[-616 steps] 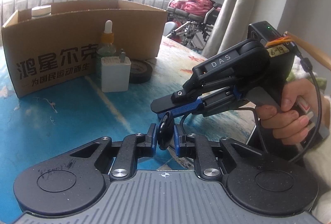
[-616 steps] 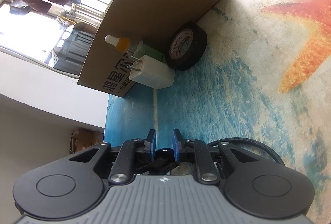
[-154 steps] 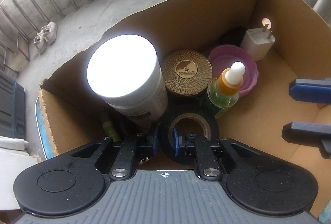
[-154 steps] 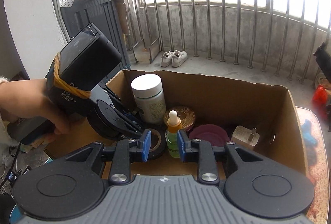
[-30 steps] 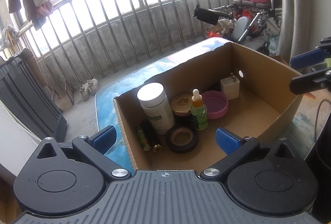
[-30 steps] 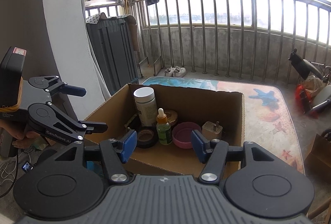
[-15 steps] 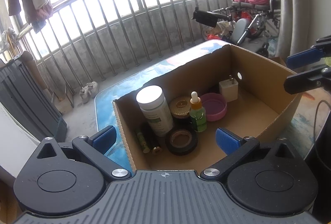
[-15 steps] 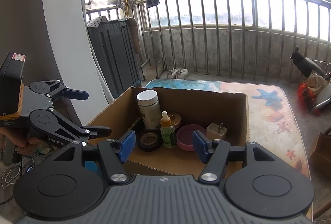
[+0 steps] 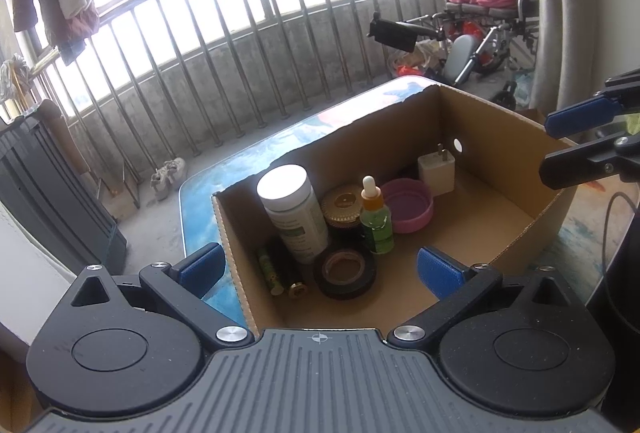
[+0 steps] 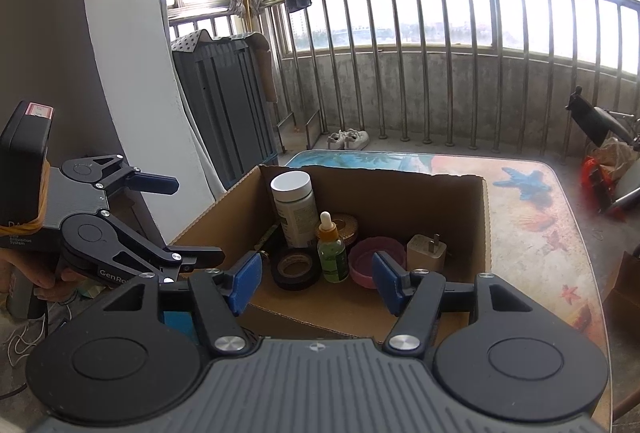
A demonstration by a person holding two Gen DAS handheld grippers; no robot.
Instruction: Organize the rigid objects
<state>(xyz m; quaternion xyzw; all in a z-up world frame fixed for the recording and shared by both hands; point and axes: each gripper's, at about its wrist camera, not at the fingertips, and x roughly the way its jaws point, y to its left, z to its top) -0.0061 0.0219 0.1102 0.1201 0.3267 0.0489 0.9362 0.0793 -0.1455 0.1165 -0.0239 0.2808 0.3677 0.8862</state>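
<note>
An open cardboard box (image 9: 500, 121) (image 10: 224, 205) sits on the table. It holds a white-capped bottle (image 9: 292, 209) (image 10: 294, 209), a gold lid (image 9: 343, 203), a green dropper bottle (image 9: 375, 217) (image 10: 331, 249), a pink dish (image 9: 408, 205) (image 10: 366, 259), a white charger (image 9: 437, 169) (image 10: 426, 249), a black tape roll (image 9: 345, 271) (image 10: 297, 267) and two slim tubes (image 9: 276, 269). My left gripper (image 9: 320, 269) is open and empty, held back above the box's near side; it also shows in the right wrist view (image 10: 192, 221). My right gripper (image 10: 316, 279) is open and empty, held back too, and shows in the left wrist view (image 9: 576, 141).
The table (image 10: 532, 233) has a beach print with starfish. A metal balcony railing (image 9: 240, 53) stands behind it. A grey folded rack (image 10: 224, 105) is at the left. A wheelchair with pink cloth (image 9: 488, 5) stands at the far right.
Both grippers have drawn slightly further back from the box, so it looks a little smaller. Both stay open and empty. The tape roll lies in the box.
</note>
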